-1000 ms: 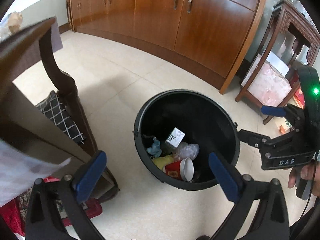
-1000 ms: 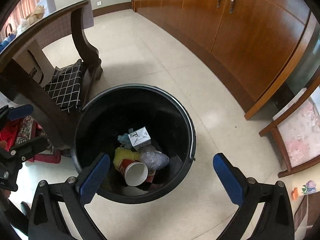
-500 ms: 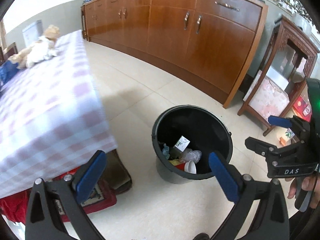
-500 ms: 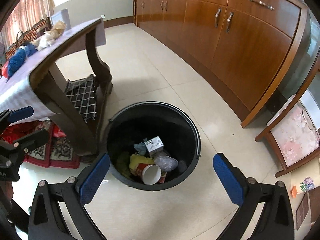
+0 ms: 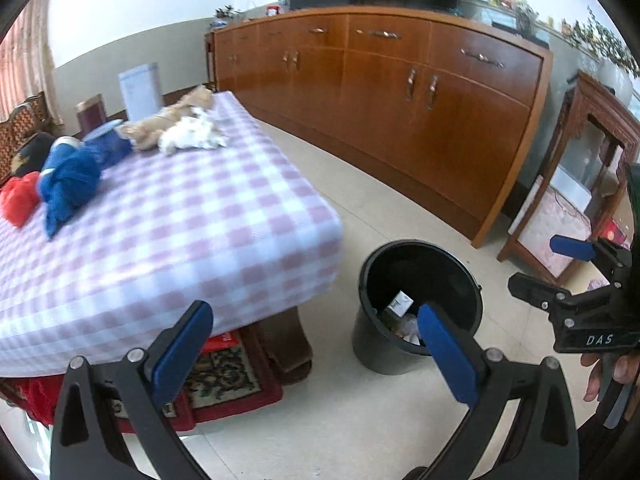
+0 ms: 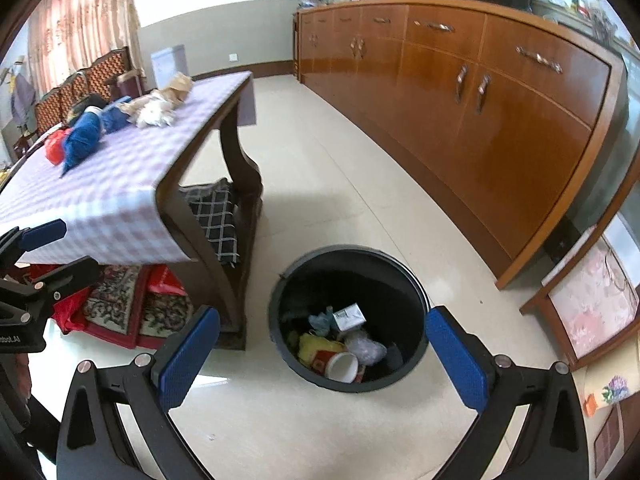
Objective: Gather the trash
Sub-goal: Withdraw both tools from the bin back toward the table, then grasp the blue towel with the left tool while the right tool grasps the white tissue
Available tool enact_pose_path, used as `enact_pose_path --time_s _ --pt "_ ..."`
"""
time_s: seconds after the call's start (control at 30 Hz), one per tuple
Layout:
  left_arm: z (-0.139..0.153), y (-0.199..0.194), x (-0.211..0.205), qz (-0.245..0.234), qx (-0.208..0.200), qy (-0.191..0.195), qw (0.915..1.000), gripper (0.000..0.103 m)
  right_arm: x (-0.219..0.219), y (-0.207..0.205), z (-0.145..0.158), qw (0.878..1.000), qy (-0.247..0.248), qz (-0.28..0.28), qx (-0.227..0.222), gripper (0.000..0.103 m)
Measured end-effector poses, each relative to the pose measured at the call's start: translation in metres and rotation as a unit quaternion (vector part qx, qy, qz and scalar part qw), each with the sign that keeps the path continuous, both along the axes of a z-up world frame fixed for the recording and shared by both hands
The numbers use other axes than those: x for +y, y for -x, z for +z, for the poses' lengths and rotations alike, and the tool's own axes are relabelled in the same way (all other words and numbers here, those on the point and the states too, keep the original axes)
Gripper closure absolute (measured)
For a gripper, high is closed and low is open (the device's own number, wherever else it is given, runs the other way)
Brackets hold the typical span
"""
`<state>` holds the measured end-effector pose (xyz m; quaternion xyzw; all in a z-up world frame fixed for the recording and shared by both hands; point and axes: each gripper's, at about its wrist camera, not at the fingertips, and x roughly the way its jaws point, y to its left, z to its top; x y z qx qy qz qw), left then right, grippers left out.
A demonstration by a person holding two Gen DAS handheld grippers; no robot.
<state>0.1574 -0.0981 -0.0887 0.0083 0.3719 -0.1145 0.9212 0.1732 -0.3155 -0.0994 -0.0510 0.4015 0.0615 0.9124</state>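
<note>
Right wrist view: both tongs, left (image 5: 316,344) and right (image 6: 322,354), spread empty above the black bin (image 6: 416,292) of apparently mixed trash.

Purple-white checked tablecloth (image 5: 168,216), black bin (image 6: 348,320), blue-padded gripper (image 6: 320,356).

Black bin (image 6: 416,300) upright on floor beside table; holds red cup (image 6: 340,366), white carton (image 6: 350,317), yellow wrapper (image 6: 316,346).
</note>
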Motion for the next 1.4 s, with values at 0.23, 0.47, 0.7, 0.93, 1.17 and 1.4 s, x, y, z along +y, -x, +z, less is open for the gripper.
enact_pose_path --time_s 0.23,0.47,0.7,0.93,1.17,1.4 --pt "0.023 0.013 0.038 0.035 -0.026 0.006 0.9990 0.000 0.036 0.002 0.024 0.999 -0.001 0.031 -0.024 0.000" --pt "0.043 0.026 0.081 0.075 -0.052 0.007 0.9959 0.000 0.079 -0.002 0.045 0.997 -0.015 0.067 -0.043 0.000" --pt "0.054 0.038 0.126 0.118 -0.066 0.005 0.9908 0.000 0.123 -0.006 0.060 0.993 -0.021 0.100 -0.064 0.000" --pt "0.057 0.043 0.163 0.149 -0.070 0.003 0.9864 0.000 0.161 -0.014 0.068 0.989 -0.035 0.126 -0.070 0.000" --pt "0.061 0.031 0.200 0.178 -0.068 0.006 0.9817 0.000 0.182 -0.035 0.074 0.989 -0.030 0.123 -0.070 0.000" --pt "0.060 -0.014 0.209 0.188 -0.063 -0.003 0.9802 0.001 0.206 -0.079 0.073 0.990 -0.006 0.129 -0.052 0.000"
